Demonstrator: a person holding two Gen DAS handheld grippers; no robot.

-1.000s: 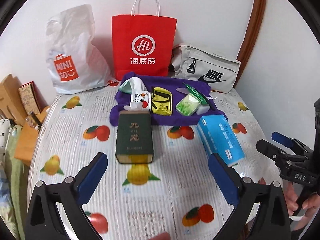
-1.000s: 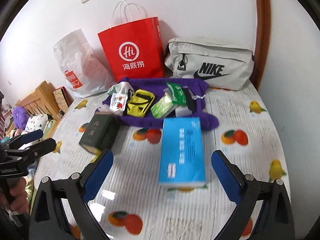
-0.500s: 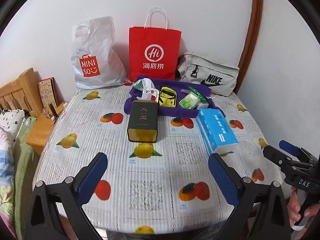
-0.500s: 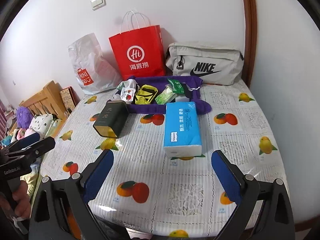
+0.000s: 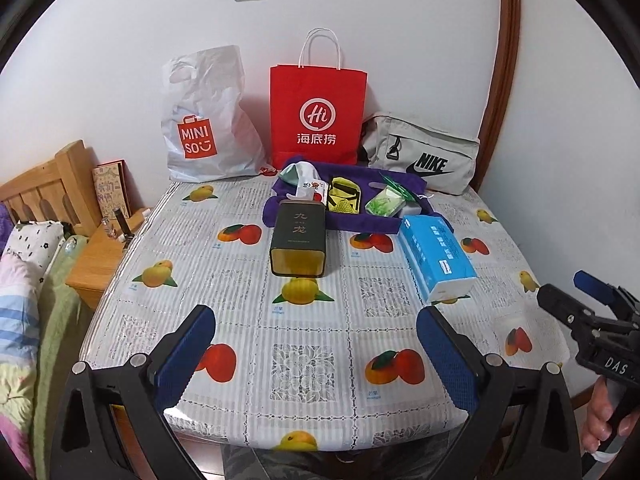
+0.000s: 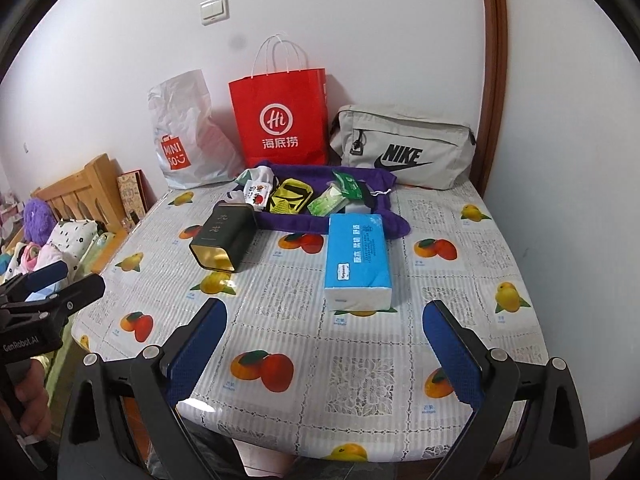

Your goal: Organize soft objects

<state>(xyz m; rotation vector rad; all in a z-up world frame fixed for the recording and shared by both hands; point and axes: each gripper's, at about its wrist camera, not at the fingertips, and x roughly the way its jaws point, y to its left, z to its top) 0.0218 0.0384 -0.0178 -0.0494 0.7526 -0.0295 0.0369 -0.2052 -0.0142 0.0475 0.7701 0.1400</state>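
A blue tissue pack [image 5: 436,258] [image 6: 357,258] lies on the fruit-print tablecloth [image 5: 312,360] right of a dark green tin [image 5: 298,240] [image 6: 224,240]. Behind them a purple cloth [image 5: 360,222] [image 6: 288,222] holds a white pouch [image 5: 306,184], a yellow pouch [image 5: 344,196] [image 6: 290,196] and green wipe packs [image 5: 386,202] [image 6: 332,202]. My left gripper [image 5: 316,344] is open and empty over the near table edge. My right gripper [image 6: 326,340] is open and empty, also over the near edge, and shows at the right of the left wrist view [image 5: 584,300].
A white Miniso bag [image 5: 204,120], a red paper bag [image 5: 318,116] and a grey Nike bag [image 5: 424,160] stand against the back wall. A wooden bed frame [image 5: 44,188] and bedding [image 5: 24,280] lie to the left. A wall is close on the right.
Both grippers have pulled back and up from the table, so the objects look smaller and farther. Nothing on the table has moved. Both grippers stay open.
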